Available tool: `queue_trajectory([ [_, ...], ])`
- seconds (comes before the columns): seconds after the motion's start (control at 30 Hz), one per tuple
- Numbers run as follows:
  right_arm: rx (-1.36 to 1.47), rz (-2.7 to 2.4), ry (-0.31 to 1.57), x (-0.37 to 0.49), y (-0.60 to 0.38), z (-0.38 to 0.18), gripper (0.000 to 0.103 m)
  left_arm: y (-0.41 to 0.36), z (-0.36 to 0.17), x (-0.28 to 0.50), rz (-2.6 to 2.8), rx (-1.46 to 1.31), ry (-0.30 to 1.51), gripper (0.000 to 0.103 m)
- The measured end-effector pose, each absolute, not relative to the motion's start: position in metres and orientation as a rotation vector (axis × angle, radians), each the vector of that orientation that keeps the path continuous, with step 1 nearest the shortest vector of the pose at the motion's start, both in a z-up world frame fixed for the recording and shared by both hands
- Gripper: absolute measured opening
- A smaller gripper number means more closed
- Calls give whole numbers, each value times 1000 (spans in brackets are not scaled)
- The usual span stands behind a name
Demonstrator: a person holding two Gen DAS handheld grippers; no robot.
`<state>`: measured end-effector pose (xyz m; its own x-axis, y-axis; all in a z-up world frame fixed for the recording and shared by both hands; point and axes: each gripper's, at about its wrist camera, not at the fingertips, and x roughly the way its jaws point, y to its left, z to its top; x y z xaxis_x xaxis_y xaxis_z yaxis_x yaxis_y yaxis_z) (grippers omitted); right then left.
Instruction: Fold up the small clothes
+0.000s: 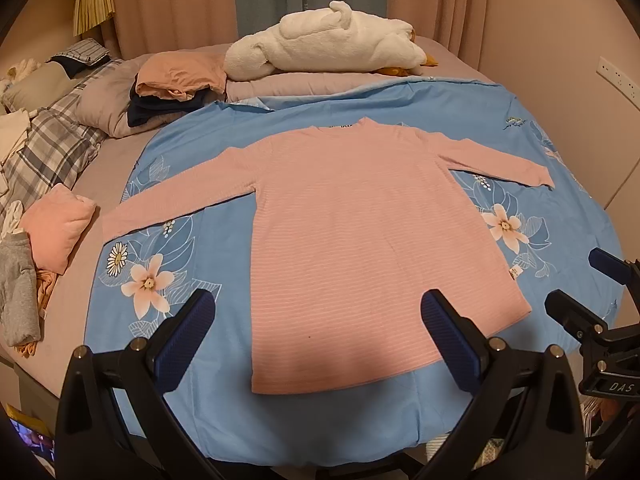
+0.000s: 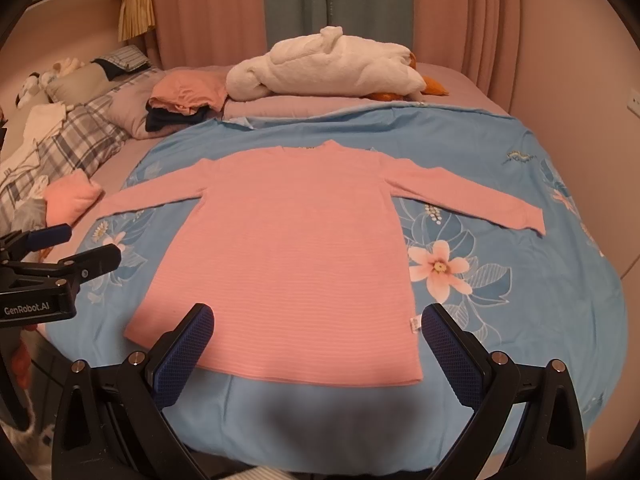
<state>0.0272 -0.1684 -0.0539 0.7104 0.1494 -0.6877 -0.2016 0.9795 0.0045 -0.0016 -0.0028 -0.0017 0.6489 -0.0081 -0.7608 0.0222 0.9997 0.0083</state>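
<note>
A pink long-sleeved shirt (image 1: 360, 232) lies flat on a blue flowered sheet (image 1: 560, 184) on the bed, with both sleeves stretched out to the sides and its bottom edge near the tongs. The left gripper (image 1: 316, 344) and the right gripper (image 2: 318, 352) both hang just above that bottom edge with their fingers spread wide, holding nothing. A white plush toy (image 1: 328, 46) and a pile of folded clothes (image 1: 176, 88) sit at the far end of the bed.
</note>
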Motion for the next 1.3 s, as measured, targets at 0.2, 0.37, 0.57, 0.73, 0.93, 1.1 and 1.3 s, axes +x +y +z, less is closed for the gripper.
queue_trajectory([
  [0.2, -71, 195, 756, 27, -169, -54, 103, -4, -2, -2, -17, 21, 865, 103],
  [0.37, -71, 196, 755, 27, -169, -54, 103, -4, -2, -2, -17, 21, 864, 103],
  [0.57, -69, 195, 756, 27, -171, -54, 103, -4, -1, -2, -16, 22, 863, 103],
  [0.73, -69, 196, 756, 27, -171, -54, 103, -4, -1, -2, -17, 23, 863, 103],
  [0.93, -68, 196, 756, 27, -170, -53, 103, -4, -1, -3, -16, 22, 862, 103],
  [1.1, -67, 196, 755, 26, -170, -53, 103, -2, 0, -4, -15, 23, 861, 103],
  [1.3, -69, 196, 755, 27, -170, -53, 103, -1, 1, -5, -15, 22, 861, 103],
])
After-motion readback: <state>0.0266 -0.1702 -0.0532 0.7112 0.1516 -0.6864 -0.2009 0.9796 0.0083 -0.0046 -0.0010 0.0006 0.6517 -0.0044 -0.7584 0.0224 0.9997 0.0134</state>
